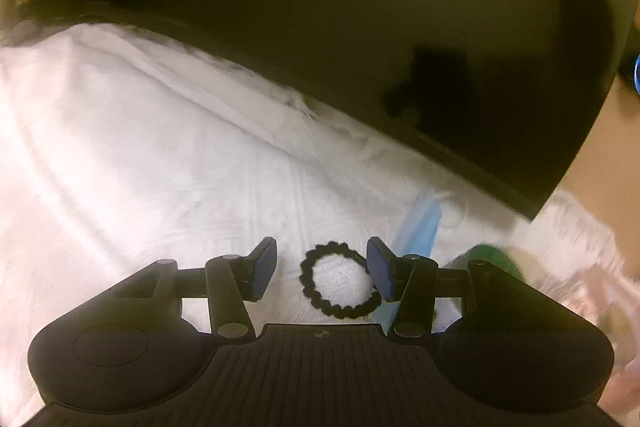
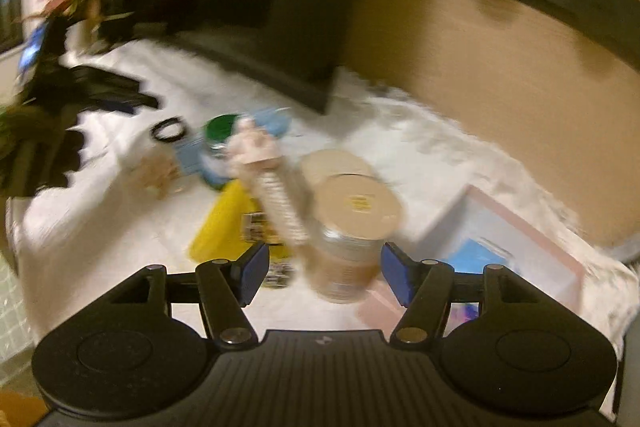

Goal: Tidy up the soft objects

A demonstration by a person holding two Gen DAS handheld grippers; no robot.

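A black braided hair tie (image 1: pixel 335 281) lies on the white towel (image 1: pixel 140 167), between the open fingers of my left gripper (image 1: pixel 322 269), nearer the right finger. A light blue face mask (image 1: pixel 420 231) lies just beyond it. In the right wrist view the hair tie (image 2: pixel 169 129) lies far left. My right gripper (image 2: pixel 324 273) is open and empty, just before a tan jar with a flat lid (image 2: pixel 352 227). A white tray with a pink rim (image 2: pixel 520 231) holds a blue soft item (image 2: pixel 476 255) at the right.
A black box (image 1: pixel 380 47) stands behind the towel. A green-lidded jar (image 2: pixel 220 147), a pale ribbed bottle (image 2: pixel 272 187), a yellow packet (image 2: pixel 224 223) and a second jar (image 2: pixel 336 167) crowd the middle. My left hand-held gripper (image 2: pixel 60 107) shows dark at far left.
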